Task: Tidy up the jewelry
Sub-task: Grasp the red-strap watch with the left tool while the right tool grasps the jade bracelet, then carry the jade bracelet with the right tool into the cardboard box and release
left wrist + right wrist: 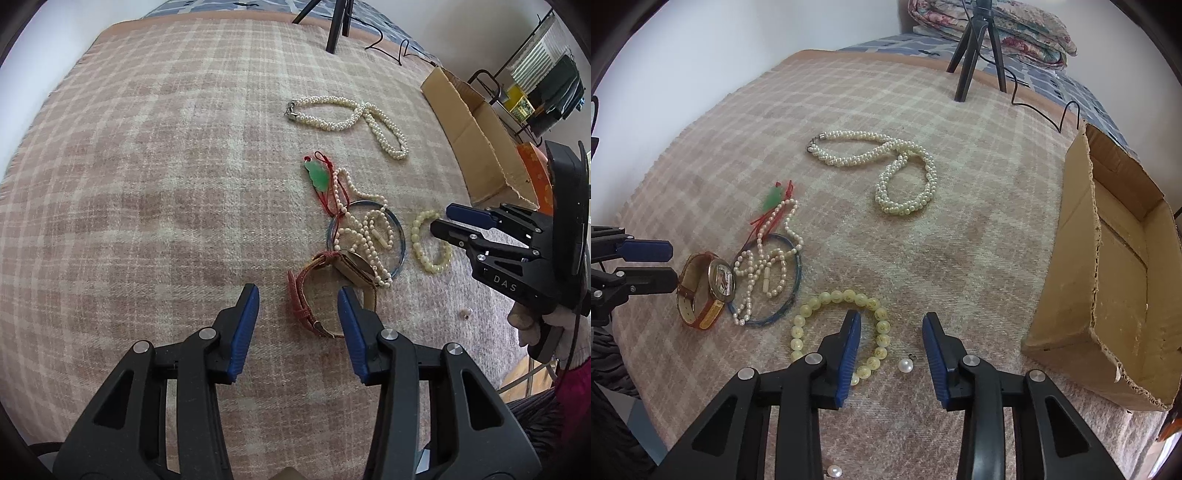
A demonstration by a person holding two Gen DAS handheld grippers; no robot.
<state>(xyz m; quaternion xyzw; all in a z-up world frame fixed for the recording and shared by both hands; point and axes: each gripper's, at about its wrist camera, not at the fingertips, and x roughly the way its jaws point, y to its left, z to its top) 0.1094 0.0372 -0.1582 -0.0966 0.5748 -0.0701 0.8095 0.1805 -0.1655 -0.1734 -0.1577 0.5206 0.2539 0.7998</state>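
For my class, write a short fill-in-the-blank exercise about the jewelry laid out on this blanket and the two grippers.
1. The watch has a ____ strap.
2. The thin pearl strand lies across a ____ bangle.
3. The cardboard box holds ____ jewelry so far.
4. Both the left gripper and the right gripper are ____.

Missing words: red; blue; no; open

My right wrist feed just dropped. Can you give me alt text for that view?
The open right gripper hovers over a plaid blanket, above a yellow bead bracelet and a loose pearl. To the left lie a wristwatch, a blue bangle tangled with a pearl strand, and the left gripper; a twisted pearl necklace lies beyond, an empty cardboard box right.
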